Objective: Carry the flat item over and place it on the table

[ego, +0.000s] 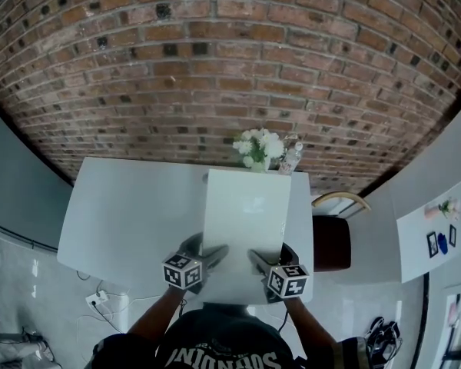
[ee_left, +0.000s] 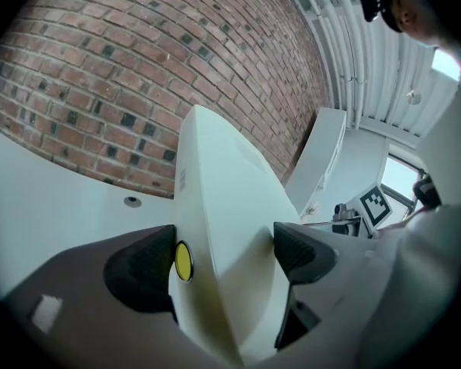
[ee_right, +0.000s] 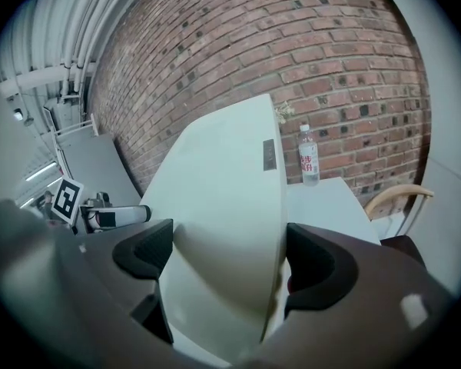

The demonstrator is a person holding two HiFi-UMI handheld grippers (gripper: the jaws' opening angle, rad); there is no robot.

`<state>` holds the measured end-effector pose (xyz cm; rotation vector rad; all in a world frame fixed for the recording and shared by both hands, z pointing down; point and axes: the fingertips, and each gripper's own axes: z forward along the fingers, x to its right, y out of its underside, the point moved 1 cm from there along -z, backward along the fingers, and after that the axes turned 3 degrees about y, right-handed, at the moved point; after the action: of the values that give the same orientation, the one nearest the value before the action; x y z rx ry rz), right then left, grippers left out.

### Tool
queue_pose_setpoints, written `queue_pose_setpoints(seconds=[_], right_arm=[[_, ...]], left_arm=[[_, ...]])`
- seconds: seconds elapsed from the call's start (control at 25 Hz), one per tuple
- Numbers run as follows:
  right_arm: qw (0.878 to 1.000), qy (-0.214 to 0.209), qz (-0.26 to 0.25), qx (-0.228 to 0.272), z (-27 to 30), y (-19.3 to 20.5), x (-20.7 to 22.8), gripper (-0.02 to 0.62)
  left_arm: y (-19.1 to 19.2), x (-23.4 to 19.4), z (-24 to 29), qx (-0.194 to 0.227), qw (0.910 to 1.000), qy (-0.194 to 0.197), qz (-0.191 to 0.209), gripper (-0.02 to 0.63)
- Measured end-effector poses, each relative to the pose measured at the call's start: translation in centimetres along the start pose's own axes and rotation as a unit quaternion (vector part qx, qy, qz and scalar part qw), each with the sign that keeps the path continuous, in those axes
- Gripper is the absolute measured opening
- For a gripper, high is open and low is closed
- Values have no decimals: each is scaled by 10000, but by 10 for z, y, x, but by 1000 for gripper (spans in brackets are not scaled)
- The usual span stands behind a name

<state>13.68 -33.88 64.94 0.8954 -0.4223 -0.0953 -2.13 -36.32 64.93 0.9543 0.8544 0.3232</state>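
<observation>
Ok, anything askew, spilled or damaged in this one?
Nothing stands out. The white board is gripped at its near edge by the left tongs and right tongs, over the white table. The flowers and water bottle stand upright just past its far edge; nothing is spilled.

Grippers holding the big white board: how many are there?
2. The left gripper is clamped on the near left part of the white board. The right gripper is clamped on its near right part. No other gripper shows in any view.
</observation>
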Motion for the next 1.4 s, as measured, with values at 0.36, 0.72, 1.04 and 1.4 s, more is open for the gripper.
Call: queue_pose_setpoints(seconds=[0.36,0.72,1.04,1.4], right_arm=[[9979,25,90,-638,12,65,16,466],[9898,145,415,-1353,26,102,27,466],[9828,191,666,-1709,46,104,50,465],[9765,264,933,-1927,72,106,65,463]], left_arm=[[72,-10,4,-589,9974,-157,-390,405],[111,-25,12,-989,9918,-242,-770,405],[118,-38,38,-1378,9838,-373,-1081,405],[124,-59,58,-1593,9751,-534,-1450,406]])
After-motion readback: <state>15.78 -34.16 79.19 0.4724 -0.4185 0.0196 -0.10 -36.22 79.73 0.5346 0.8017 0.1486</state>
